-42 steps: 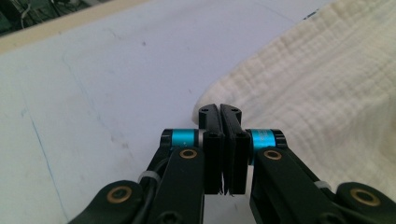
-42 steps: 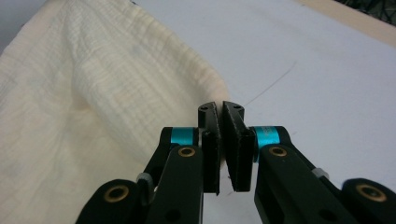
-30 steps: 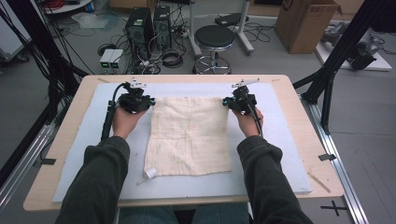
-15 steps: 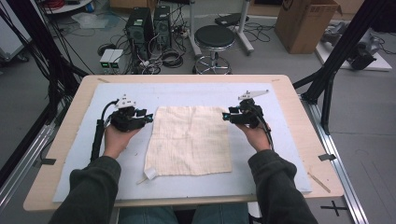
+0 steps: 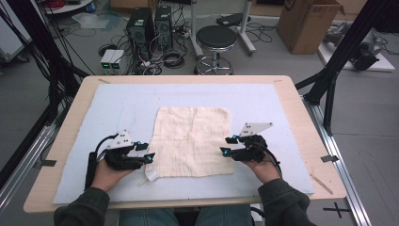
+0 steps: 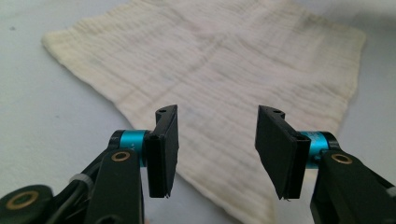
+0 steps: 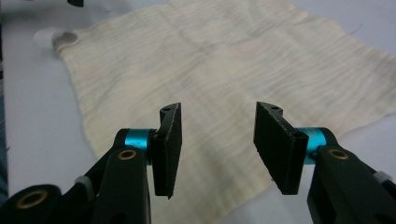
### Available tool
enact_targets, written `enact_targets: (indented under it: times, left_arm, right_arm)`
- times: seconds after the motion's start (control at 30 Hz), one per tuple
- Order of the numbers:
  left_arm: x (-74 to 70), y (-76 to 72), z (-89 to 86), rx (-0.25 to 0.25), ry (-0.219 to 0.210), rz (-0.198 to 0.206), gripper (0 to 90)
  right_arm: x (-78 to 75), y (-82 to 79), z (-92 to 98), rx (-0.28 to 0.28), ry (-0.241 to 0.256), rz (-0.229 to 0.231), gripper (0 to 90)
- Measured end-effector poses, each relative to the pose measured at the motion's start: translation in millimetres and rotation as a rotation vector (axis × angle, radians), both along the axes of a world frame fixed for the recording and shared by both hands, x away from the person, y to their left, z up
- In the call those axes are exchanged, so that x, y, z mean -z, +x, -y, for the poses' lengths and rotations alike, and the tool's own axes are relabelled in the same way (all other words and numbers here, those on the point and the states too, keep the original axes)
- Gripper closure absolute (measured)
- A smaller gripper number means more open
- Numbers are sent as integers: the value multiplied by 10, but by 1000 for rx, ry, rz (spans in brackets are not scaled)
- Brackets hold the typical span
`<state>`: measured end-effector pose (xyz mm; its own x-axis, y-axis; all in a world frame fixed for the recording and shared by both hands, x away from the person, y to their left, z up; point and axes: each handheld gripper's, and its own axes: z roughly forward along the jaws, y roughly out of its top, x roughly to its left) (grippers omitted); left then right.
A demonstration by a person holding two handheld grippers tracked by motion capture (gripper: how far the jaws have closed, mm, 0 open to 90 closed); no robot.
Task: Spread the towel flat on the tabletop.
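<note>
A cream square cloth [image 5: 193, 141] lies flat on the pale blue mat [image 5: 117, 108], with a small white tag [image 5: 151, 175] at its near left corner. My left gripper [image 5: 146, 153] is open and low at the cloth's near left edge, pointing right. Between its jaws in the left gripper view [image 6: 217, 149] the cloth's [image 6: 224, 60] near corner lies on the mat. My right gripper [image 5: 227, 146] is open at the near right edge, pointing left. In the right gripper view [image 7: 217, 147] its jaws stand over the cloth's [image 7: 224, 60] corner, with the tag [image 7: 63, 39] far off.
The mat covers most of a wooden table [image 5: 301, 108]. A thin wooden stick [image 5: 321, 183] lies near the front right corner. Beyond the table stand a black stool [image 5: 216, 40], computer towers [image 5: 150, 23] and a cardboard box [image 5: 306, 23]. Black frame legs [image 5: 334, 80] flank both sides.
Both hands have drawn back from the cloth's far corners along its sides to its near corners. The cloth has stayed flat in place.
</note>
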<state>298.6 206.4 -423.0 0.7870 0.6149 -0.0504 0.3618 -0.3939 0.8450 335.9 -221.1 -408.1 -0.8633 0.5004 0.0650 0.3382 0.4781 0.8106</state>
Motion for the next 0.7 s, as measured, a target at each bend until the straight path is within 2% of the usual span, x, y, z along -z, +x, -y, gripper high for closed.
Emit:
enact_targets:
  times: [0.1,0.17,0.33,0.47,0.53,0.6,0.7]
  left_arm:
    - [59,-39,-23,18,23,-19,512]
    - [96,-58,-33,54,16,-60,556]
    - [137,-136,24,128,50,-76,600]
    - [192,-152,56,150,83,-96,599]
    - [203,-157,62,156,88,-90,601]
    - [205,-161,67,153,89,-91,611]
    - [200,-176,81,153,104,-87,698]
  right_arm:
    - [118,-98,24,-19,-14,-23,524]
    - [171,-145,27,-39,-46,-29,527]
    - [237,-191,29,-60,-75,-49,562]
    - [281,-196,6,-76,-110,-55,578]
    - [305,-204,-25,-89,-142,-59,603]
    - [316,-217,-44,-92,-163,-42,624]
    - [317,-212,-46,-89,-159,-53,697]
